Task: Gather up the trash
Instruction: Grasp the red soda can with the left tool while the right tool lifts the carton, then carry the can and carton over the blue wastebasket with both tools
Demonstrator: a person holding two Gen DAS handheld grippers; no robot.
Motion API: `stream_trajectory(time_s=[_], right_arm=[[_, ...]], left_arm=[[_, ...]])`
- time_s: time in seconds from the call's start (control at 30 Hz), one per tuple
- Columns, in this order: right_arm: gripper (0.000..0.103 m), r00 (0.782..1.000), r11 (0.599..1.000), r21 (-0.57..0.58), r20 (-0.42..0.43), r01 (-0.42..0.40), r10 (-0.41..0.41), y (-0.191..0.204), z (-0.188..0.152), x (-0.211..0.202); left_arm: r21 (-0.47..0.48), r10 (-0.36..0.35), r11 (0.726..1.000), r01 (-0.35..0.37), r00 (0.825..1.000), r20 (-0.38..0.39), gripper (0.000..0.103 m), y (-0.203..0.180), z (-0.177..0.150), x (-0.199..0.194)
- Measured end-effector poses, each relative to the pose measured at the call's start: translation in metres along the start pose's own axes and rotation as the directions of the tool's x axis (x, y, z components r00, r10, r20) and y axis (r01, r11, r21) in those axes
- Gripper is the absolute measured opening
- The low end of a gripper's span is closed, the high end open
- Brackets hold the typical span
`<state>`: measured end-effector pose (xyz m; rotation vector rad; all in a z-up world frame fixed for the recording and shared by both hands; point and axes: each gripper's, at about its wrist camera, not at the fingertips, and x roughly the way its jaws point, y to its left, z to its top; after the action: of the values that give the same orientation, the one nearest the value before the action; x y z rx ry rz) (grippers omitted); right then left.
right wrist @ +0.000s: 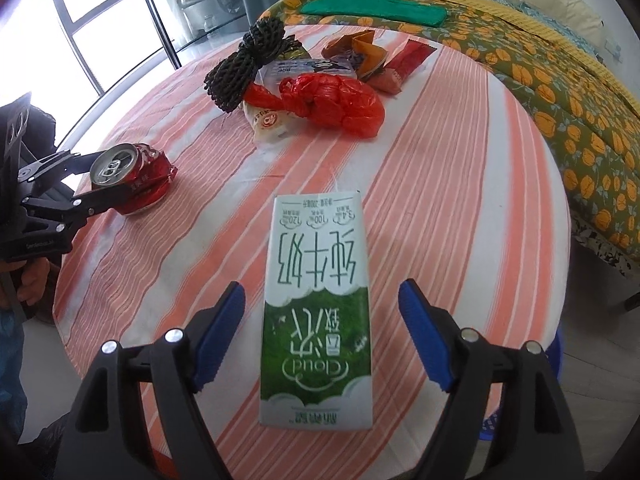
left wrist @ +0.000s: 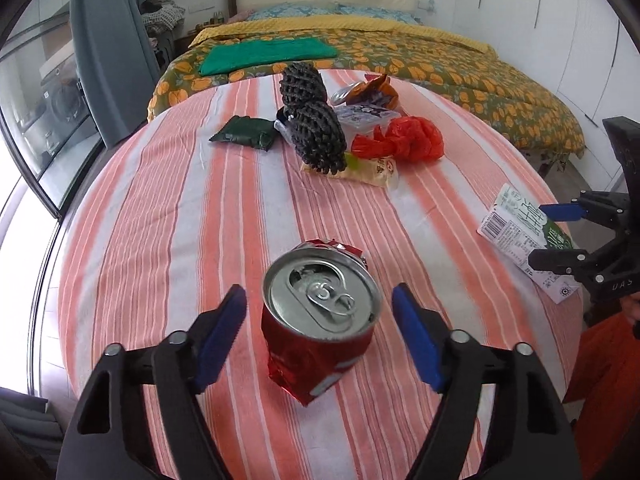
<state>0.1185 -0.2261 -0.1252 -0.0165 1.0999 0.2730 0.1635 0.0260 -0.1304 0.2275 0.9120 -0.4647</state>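
Left tongs (left wrist: 319, 338) apart, straddling the crushed red soda can (left wrist: 320, 320) lying on the striped surface (left wrist: 160, 220), pads clear. Right tongs (right wrist: 322, 330) apart around the flat green-white milk carton (right wrist: 318, 304). Remaining trash pile (left wrist: 344, 128) far side.

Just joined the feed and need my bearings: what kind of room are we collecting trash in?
Most likely a bedroom in a home. A made bed with a floral quilt and pillows stands just behind the round table with the striped cloth, and white wardrobe doors line the wall beside it.
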Motion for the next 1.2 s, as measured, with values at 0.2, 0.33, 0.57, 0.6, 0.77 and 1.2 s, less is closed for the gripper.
stream_trajectory(time_s=[0.2, 0.33, 0.57, 0.6, 0.77, 1.2], right_arm=[[0.048, 1.000, 1.000, 0.010, 0.000, 0.018, -0.018, 0.000, 0.001, 0.001], [0.048, 0.997, 0.999, 0.039, 0.082, -0.013, 0.010, -0.005, -0.003, -0.022], [0.048, 0.980, 0.991, 0.121, 0.195, -0.058, 0.034, -0.046, -0.019, -0.063], [0.048, 0.978, 0.989, 0.135, 0.206, -0.061, 0.032, -0.054, -0.021, -0.067], [0.048, 0.967, 0.965, 0.259, 0.254, -0.036, -0.032, -0.125, -0.049, -0.094], [0.048, 0.948, 0.871, 0.480, 0.214, 0.106, -0.234, -0.271, -0.122, -0.092]], left_arm=[[-0.035, 0.012, 0.999, -0.012, 1.000, -0.002, 0.052, 0.004, -0.002, -0.001], [-0.083, -0.001, 0.997, 0.004, 0.999, 0.038, 0.052, -0.001, -0.003, -0.015], [-0.109, -0.098, 0.988, 0.110, 0.989, 0.107, 0.052, -0.044, 0.015, -0.033], [-0.094, -0.119, 0.987, 0.130, 0.986, 0.115, 0.052, -0.059, 0.020, -0.035], [-0.034, -0.212, 0.976, 0.217, 0.970, 0.120, 0.052, -0.124, 0.044, -0.029], [0.108, -0.378, 0.921, 0.375, 0.926, 0.011, 0.052, -0.324, 0.074, 0.030]])
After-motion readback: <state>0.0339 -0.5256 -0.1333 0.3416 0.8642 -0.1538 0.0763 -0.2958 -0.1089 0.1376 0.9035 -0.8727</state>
